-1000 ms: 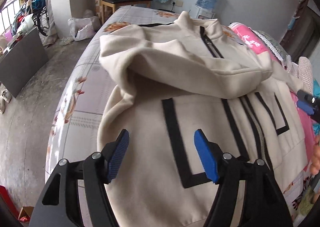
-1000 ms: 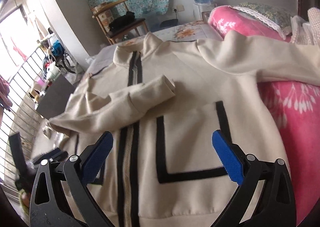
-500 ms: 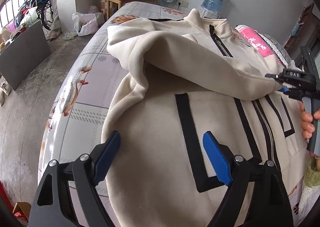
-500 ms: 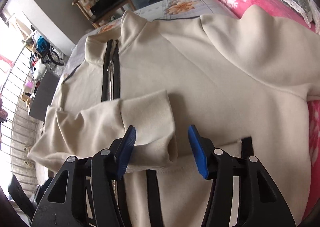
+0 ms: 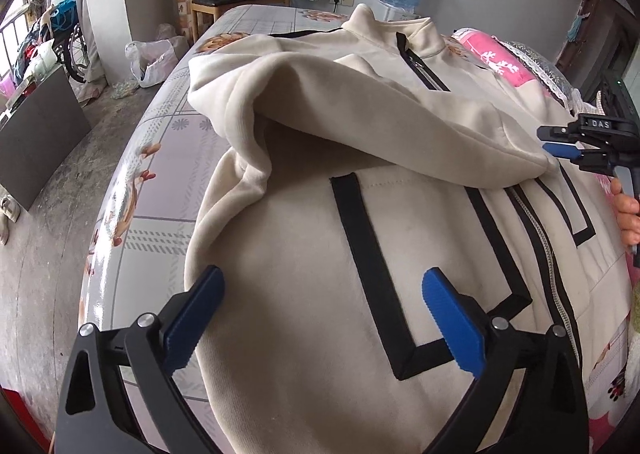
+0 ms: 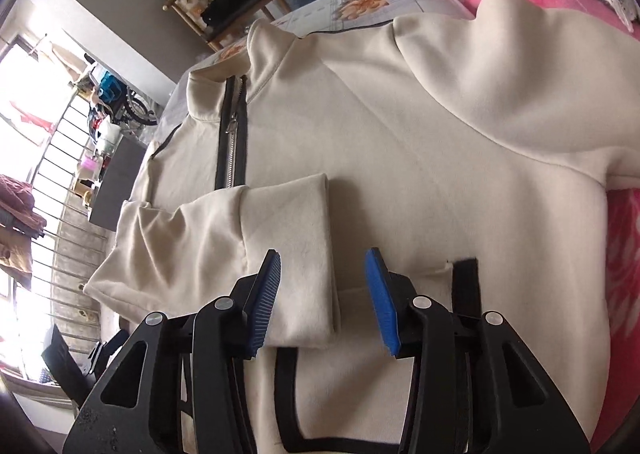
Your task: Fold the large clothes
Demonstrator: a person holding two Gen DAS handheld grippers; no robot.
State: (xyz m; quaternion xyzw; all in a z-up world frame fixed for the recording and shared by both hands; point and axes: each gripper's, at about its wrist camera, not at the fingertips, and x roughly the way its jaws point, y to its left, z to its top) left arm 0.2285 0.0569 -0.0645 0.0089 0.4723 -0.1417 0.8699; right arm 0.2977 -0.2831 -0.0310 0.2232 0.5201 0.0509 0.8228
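A floral-sheeted bed [image 5: 132, 214] carries a cream zip jacket [image 5: 304, 294] and pink blanket [image 6: 624, 238].

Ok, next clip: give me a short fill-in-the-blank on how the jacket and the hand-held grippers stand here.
1. The cream jacket lies spread on a ____.
2. One sleeve is folded across the jacket's ____.
3. The sleeve's cuff lies between the closing pads of the ____ hand-held gripper.
4. The left hand-held gripper, its jaws opening, holds ____.

Missing words: bed; front; right; nothing
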